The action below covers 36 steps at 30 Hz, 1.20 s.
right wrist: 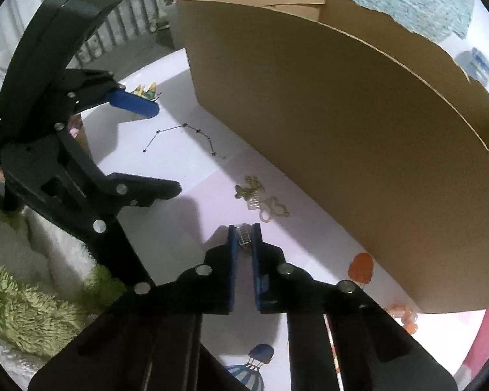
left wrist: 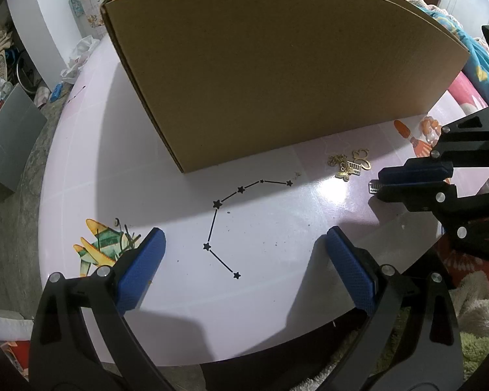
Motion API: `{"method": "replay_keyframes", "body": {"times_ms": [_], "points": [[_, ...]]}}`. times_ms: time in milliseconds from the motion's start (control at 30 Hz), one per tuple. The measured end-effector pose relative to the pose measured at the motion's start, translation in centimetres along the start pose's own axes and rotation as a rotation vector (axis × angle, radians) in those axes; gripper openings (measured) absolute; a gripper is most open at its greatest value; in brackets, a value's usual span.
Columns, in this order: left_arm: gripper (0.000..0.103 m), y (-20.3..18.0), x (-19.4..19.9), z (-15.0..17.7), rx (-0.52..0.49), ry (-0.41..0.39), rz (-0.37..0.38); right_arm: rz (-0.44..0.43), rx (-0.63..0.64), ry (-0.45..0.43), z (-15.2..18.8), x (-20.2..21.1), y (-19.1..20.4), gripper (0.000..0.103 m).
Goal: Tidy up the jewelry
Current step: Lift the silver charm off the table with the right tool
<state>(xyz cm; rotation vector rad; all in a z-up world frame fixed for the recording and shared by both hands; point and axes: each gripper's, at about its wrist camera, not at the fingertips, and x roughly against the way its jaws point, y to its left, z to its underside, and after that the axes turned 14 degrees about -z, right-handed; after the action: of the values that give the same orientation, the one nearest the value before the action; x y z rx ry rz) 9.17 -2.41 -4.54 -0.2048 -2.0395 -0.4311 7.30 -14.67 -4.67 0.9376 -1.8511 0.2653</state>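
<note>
Small silver grid charm (right wrist: 244,235) pinched upright above tabletop, gold charms (right wrist: 260,197) heaped beside cardboard box (right wrist: 342,130)

Cardboard box (left wrist: 277,65) interior hidden; gold charms (right wrist: 260,198) blurred.

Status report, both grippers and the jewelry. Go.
Right gripper shut on a small silver grid charm. Left gripper open, empty, over the table. Gold charm pile loose beside the cardboard box. Nothing in the way.

Black plastic left gripper (left wrist: 244,244) and right gripper (right wrist: 243,244), blue textured fingers (left wrist: 143,267), silver screws
</note>
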Motion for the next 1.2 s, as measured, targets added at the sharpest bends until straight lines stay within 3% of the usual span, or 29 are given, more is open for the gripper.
{"method": "replay_keyframes", "body": {"times_ms": [233,500,633,733,933,1000,1033,1200], "points": [[0.095,0.2,0.1,0.0,0.001,-0.004,0.0,-0.013,-0.101,-0.097,0.6,2.7,-0.9,0.004],[0.095,0.2,0.1,0.0,0.001,-0.004,0.0,-0.068,-0.334,-0.272,2.2,6.9,-3.5,0.004],[0.095,0.2,0.1,0.1,0.003,-0.003,-0.002,-0.081,-0.338,-0.238,1.9,5.2,-2.6,0.006],[0.095,0.2,0.1,0.0,0.005,-0.003,-0.004,-0.042,-0.259,-0.184,1.3,3.4,-1.1,0.021],[0.095,0.2,0.0,0.1,0.007,-0.01,-0.005,0.015,-0.124,-0.064,0.6,0.8,-0.2,0.022],[0.096,0.2,0.0,0.2,0.006,-0.011,-0.005,0.033,-0.093,-0.041,0.7,0.3,0.0,0.019],[0.096,0.2,0.0,0.2,0.006,-0.015,-0.006,0.019,-0.083,-0.033,0.8,0.3,0.2,0.004],[0.096,0.2,-0.1,0.2,0.006,-0.021,-0.005,-0.014,-0.148,-0.073,1.3,1.6,-0.3,0.002]]}}
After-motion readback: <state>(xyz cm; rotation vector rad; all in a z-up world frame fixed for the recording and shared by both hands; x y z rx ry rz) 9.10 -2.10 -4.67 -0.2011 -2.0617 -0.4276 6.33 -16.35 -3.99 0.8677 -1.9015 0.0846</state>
